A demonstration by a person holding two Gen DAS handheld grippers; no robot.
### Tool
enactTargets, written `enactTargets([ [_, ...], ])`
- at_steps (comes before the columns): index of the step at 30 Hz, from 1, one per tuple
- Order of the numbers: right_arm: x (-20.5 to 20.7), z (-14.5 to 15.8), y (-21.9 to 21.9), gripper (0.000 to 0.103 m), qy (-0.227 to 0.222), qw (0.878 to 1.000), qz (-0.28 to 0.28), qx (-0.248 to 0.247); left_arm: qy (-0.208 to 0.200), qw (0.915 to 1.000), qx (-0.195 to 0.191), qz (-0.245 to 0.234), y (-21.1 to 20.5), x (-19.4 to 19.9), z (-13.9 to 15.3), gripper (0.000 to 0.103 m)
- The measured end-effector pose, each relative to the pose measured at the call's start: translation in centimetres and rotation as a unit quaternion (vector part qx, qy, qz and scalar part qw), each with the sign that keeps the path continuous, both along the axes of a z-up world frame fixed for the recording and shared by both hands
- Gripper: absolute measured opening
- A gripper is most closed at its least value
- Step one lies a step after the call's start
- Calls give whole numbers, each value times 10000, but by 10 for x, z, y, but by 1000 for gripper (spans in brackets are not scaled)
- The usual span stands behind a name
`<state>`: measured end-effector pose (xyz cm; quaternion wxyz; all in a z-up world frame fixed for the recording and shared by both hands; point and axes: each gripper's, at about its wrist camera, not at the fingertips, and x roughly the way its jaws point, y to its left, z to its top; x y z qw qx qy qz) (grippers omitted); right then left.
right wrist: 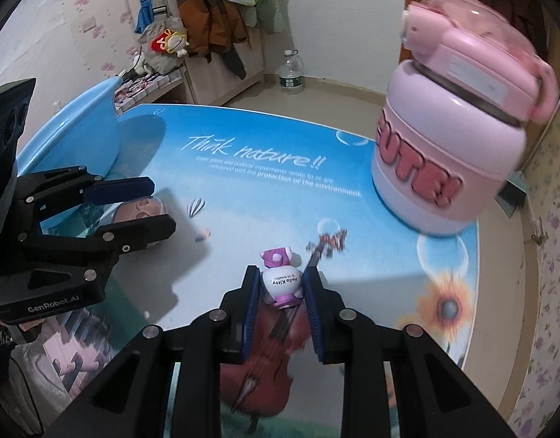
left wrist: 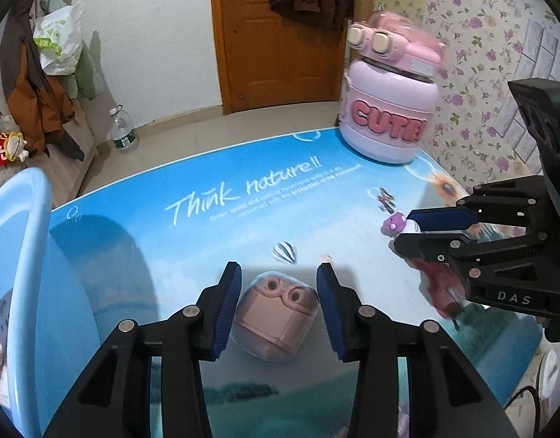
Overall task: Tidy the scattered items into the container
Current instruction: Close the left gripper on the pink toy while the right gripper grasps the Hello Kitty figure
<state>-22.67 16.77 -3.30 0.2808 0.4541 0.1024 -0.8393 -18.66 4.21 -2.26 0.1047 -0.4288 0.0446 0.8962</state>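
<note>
A pink lid-shaped item with goggle eyes under a clear dome lies on the table between the fingers of my left gripper, which is open around it with gaps on both sides. It also shows in the right wrist view. My right gripper is shut on a small white and purple Hello Kitty figure, also seen in the left wrist view. The light blue basin stands at the table's left edge, also visible in the right wrist view.
A large pink "CUTE" jar stands at the far right corner of the table. Beyond the table are a wooden door, a water bottle on the floor and hanging clothes.
</note>
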Motion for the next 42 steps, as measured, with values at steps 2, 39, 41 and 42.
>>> enactTargets([
  [2, 9, 1, 3, 26, 5, 10000, -59, -8, 13, 10000, -4, -36, 4, 7, 1, 40],
  [39, 145, 6, -1, 26, 255, 9933, -1123, -95, 321, 9992, 142, -188, 6, 126, 4, 36],
  [41, 147, 6, -1, 26, 270, 9926, -1177, -80, 346, 9991, 161, -171, 5, 127, 4, 36],
  [42, 148, 6, -2, 26, 289, 9922, -1208, -62, 362, 9991, 167, -165, 5, 128, 4, 36],
])
